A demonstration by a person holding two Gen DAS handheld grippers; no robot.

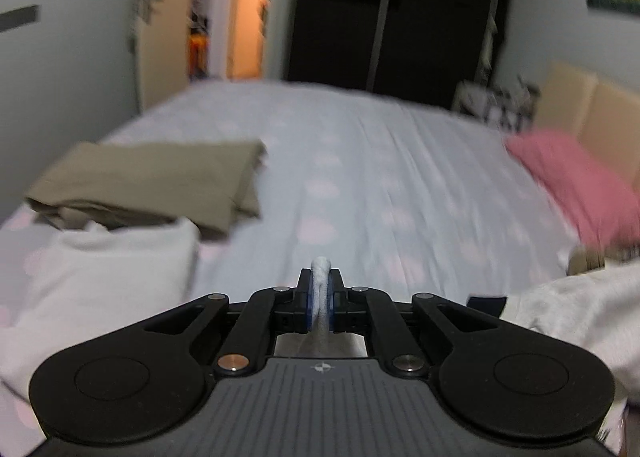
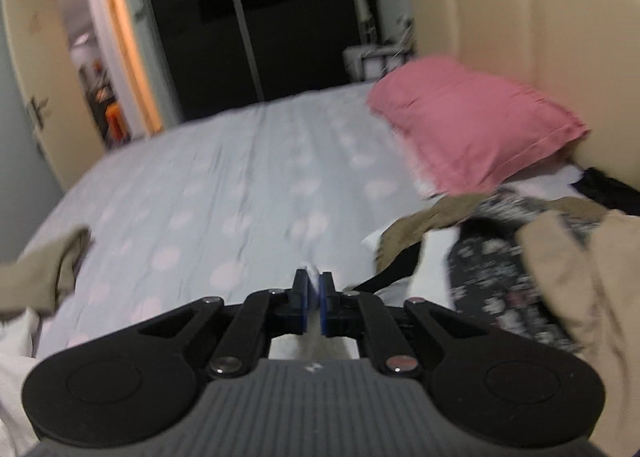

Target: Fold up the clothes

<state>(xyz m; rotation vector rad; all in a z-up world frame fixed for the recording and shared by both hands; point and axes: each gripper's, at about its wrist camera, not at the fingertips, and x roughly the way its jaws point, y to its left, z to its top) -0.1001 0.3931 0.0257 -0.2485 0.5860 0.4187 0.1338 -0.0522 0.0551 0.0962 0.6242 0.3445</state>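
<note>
Both tongs are pinching a white garment, left tongs and right tongs each clamped on an edge above the bed, so I'd guess it's the spreading-out step, next laying it flat there.

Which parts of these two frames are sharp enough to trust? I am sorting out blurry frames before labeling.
Left wrist view: the left gripper and the white cloth pinched in it are crisp; the bed sheet, folded khaki garment and pink pillow are motion-smeared. Right wrist view: the right gripper is sharp, the clothes pile blurred; fisheye bends the headboard.
</note>
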